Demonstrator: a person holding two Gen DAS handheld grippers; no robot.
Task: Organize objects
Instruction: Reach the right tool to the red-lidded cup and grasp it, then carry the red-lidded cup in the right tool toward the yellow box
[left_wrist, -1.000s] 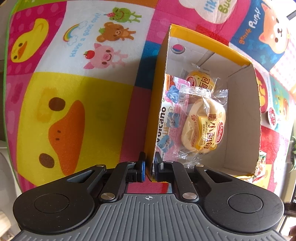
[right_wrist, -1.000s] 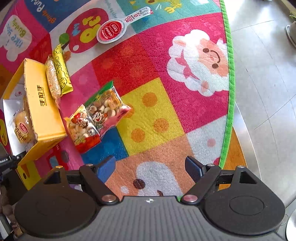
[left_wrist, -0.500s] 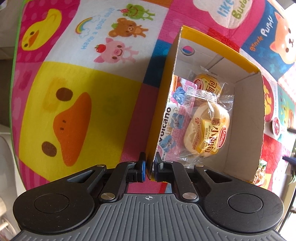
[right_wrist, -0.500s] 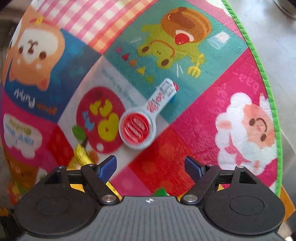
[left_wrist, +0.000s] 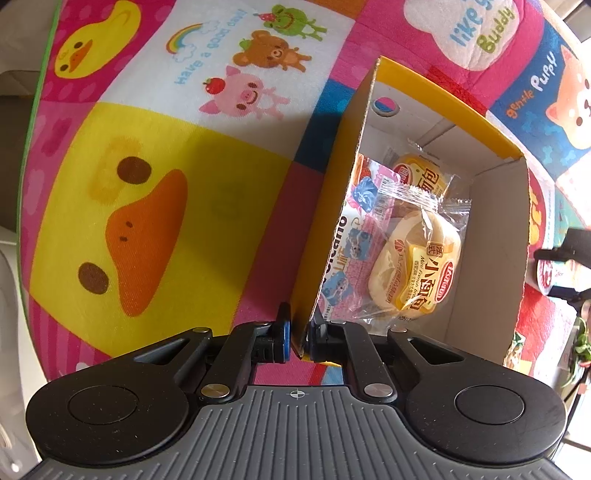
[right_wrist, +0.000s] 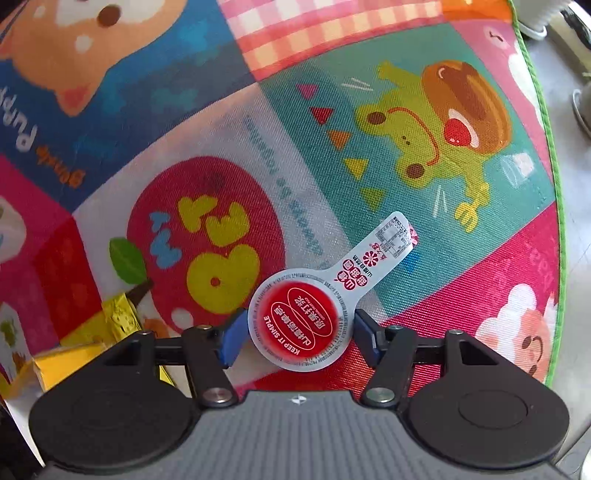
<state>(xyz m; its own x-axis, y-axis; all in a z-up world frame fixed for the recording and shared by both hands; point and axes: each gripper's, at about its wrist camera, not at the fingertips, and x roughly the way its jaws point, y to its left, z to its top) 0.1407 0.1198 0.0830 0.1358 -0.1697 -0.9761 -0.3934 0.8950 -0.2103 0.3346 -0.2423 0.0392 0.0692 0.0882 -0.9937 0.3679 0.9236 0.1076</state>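
left tongs (left_wrist: 296, 338): clamped on box (left_wrist: 334, 206) wall – snack packs (left_wrist: 415, 273) inside
right tongs (right_wrist: 296, 338): wide, straddling round lollipop pack (right_wrist: 300, 325) flat on mat (right_wrist: 424, 310)
risk: flat pack may slip free – pads likely skid over its thin rim

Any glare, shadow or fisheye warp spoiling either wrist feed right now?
Left wrist: glare on the bread wrapper, the box shadowing the mat. Right wrist: sharp, evenly lit round snack pack between the right tongs; mat edges bow.
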